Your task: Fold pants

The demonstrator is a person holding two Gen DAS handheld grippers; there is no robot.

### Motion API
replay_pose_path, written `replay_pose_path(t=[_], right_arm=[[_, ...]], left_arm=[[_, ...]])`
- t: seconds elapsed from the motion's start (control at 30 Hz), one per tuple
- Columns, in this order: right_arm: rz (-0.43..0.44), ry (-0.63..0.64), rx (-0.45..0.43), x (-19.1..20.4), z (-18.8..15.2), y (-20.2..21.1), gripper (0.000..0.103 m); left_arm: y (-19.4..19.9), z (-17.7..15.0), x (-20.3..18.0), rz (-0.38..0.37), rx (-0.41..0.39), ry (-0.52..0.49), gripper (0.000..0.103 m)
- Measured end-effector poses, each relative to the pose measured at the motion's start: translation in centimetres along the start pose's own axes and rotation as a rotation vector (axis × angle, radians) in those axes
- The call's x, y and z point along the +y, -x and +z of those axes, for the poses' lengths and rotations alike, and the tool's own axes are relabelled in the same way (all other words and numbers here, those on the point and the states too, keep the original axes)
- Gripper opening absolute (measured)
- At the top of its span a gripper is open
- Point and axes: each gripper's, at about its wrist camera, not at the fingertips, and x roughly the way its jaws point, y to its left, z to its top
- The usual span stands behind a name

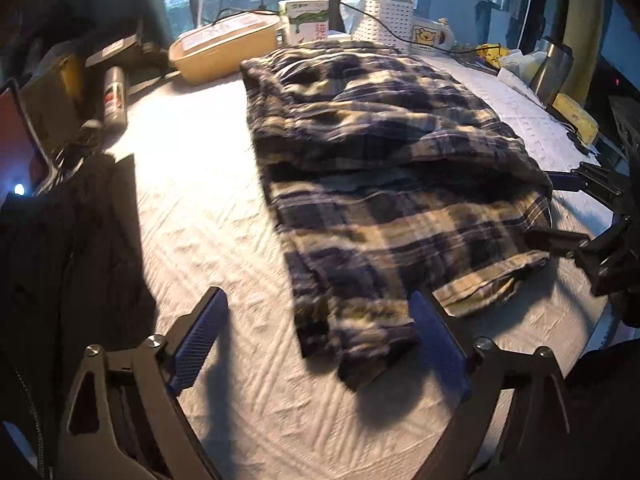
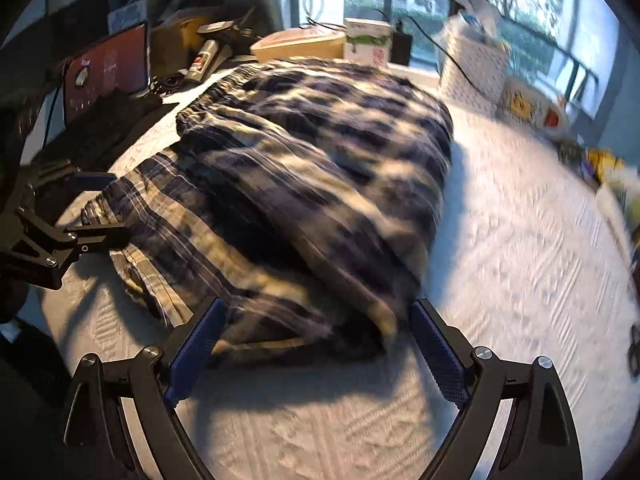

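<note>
Lying folded over on the white textured cover (image 1: pixel 208 208), the plaid pants (image 1: pixel 380 168) sit mid-table, upper layer doubled back over the lower. Your left gripper (image 1: pixel 316 344) is spread wide, pads pressing nothing; the corner of the lower layer lies on the cover between its fingers. Your right gripper (image 2: pixel 316 344) is spread too, the near folded edge of the pants between its fingers but unpinched; that view is blurred. Behind the pants stand a tan container (image 1: pixel 224 52), a white carton (image 1: pixel 306 20), a white basket (image 1: pixel 386 24) and a mug (image 1: pixel 430 34).
</note>
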Motion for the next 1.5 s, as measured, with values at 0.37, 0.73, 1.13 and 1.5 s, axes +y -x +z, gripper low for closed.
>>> replay_pose_path(t=[0.37,0.73,1.13,1.5], right_arm=[[-0.023,-0.164,-0.029,-5.6,-1.3,3.9,0.094],[-0.067,-0.240,-0.115,-10.1,4.0,4.0,0.094],[0.024,-0.237,-0.158,-11.9,10.4,-1.4,0.094],[0.102,-0.247,-0.111,-13.1,12.7,-6.2,0.083]], left_arm=[[1.9,3.0,5.0,0.072,-0.050,0.133,0.093],[0.2,10.5,5.0,0.046,-0.193,0.070,0.093],[-7.1,15.1,7.6,-0.113,-0.132,0.124,0.066],[-10.2,16.1,7.0,-0.198,-0.063,0.105,0.063]])
